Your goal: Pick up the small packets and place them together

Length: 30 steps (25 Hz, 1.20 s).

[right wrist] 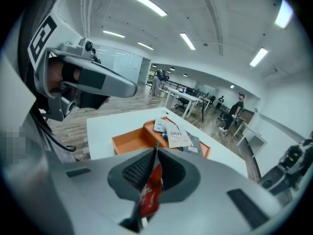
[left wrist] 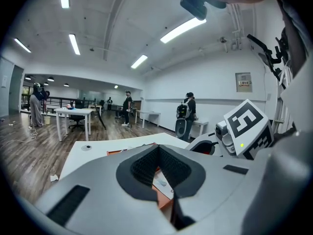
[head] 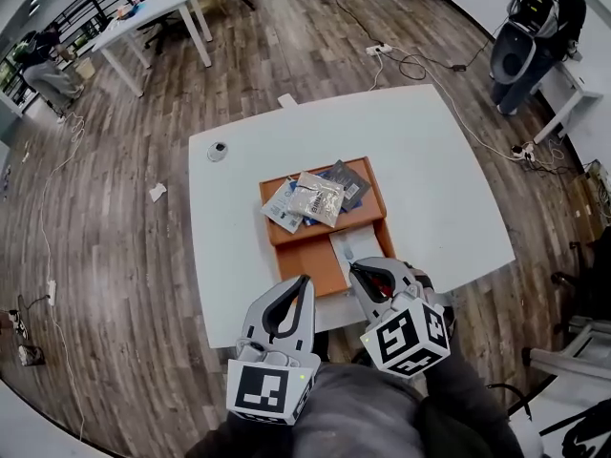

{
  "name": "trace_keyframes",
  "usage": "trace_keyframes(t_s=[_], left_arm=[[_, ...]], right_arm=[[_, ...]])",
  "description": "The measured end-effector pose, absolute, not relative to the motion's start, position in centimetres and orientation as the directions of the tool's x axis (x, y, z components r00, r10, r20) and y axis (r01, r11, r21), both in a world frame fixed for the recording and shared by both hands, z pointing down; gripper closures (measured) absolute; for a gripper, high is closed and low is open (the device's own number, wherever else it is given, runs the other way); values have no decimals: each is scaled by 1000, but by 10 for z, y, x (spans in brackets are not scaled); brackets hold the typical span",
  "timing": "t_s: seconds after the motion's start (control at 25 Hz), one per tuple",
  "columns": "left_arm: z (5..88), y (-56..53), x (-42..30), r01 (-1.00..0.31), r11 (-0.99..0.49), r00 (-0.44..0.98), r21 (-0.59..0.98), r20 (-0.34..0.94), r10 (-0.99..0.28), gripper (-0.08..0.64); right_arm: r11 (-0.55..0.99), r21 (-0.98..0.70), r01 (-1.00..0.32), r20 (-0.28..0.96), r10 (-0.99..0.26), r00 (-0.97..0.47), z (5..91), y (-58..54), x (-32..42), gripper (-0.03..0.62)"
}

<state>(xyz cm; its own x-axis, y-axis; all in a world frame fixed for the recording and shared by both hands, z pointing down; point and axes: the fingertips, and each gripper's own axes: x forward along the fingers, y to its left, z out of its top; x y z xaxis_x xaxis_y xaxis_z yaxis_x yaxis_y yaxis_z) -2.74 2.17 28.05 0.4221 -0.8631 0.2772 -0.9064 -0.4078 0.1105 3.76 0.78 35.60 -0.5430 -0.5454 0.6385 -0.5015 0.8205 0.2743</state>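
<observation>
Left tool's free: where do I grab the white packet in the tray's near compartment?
Take the white packet by its left long edge, coming down from above on the left. It lies flat against the tray's right wall, with bare orange floor only on its left, so a jaw likely fits there.

White tabletop (head: 430, 160) stood on a wood-plank floor (head: 115, 256). A small round object (head: 218, 151) sat near the tabletop's far left corner, and a small white card (head: 286, 100) lay at the far edge. A crumpled paper scrap (head: 157, 192) lay on the floor to the left. A power strip (head: 379, 50) with trailing cables lay beyond the tabletop. A white table (head: 153, 12) stood upper left, with a seated person (head: 43, 65) beside it. A person with a backpack (head: 535, 17) stood upper right. Ceiling light strips (left wrist: 183, 28) were lit. A framed notice (left wrist: 243, 82) hung on the white wall.
</observation>
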Motion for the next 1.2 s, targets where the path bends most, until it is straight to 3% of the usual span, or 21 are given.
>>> trace_keyframes(t_s=[0.64,1.2], left_arm=[[308,-50,-60,-924,-352,382,150,332,-862,560],[345,-74,-99,-940,-250,327,230,415,-849,560]], right_arm=[[770,204,-605,572,-595,-564,339,-102,22,566],[806,160,-570,649,-521,-554,388,-157,-15,544]])
